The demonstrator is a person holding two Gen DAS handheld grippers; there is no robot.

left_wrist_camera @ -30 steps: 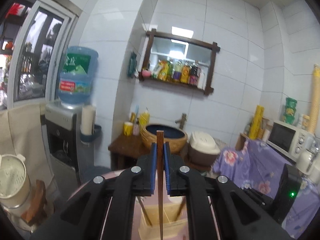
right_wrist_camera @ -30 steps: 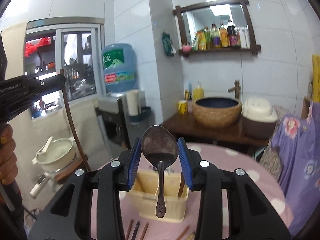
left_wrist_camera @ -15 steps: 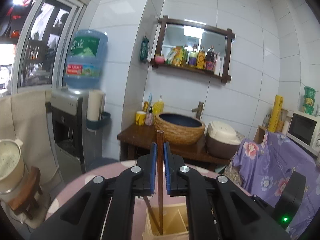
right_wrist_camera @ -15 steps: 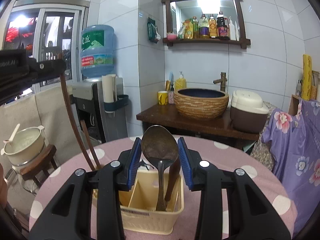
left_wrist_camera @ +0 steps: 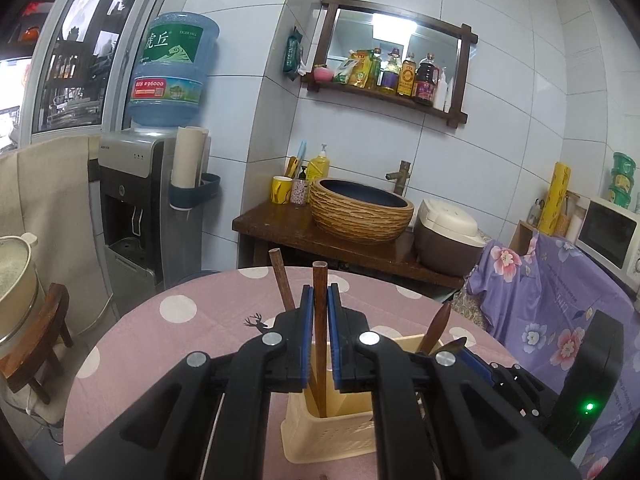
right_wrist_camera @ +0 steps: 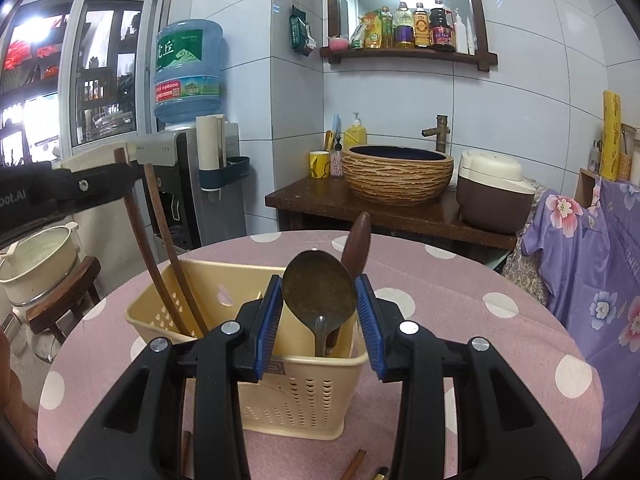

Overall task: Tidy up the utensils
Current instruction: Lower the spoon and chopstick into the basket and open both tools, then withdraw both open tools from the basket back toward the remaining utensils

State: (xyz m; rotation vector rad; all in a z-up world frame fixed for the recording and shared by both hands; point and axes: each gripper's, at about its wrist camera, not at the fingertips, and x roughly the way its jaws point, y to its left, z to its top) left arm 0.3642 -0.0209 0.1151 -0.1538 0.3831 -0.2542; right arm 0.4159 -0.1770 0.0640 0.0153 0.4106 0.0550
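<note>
Left gripper [left_wrist_camera: 320, 312] has its blue pads clamped on a brown wooden chopstick [left_wrist_camera: 319, 280], lower end down inside the cream perforated plastic utensil caddy [right_wrist_camera: 304, 392] on the round pink polka-dot table [right_wrist_camera: 460, 280]. A second wooden chopstick [left_wrist_camera: 282, 280] leans just beside it. Right gripper [right_wrist_camera: 319, 320] stands with pads apart either side of a dark metal spoon [right_wrist_camera: 320, 288], bowl up, handle in the caddy's near compartment; a brown wooden spoon [right_wrist_camera: 357, 240] leans behind. Loose chopsticks [right_wrist_camera: 354, 464] lie at the table's near edge.

Both wrist views over utensil holder [right_wrist_camera: 248, 320]
</note>
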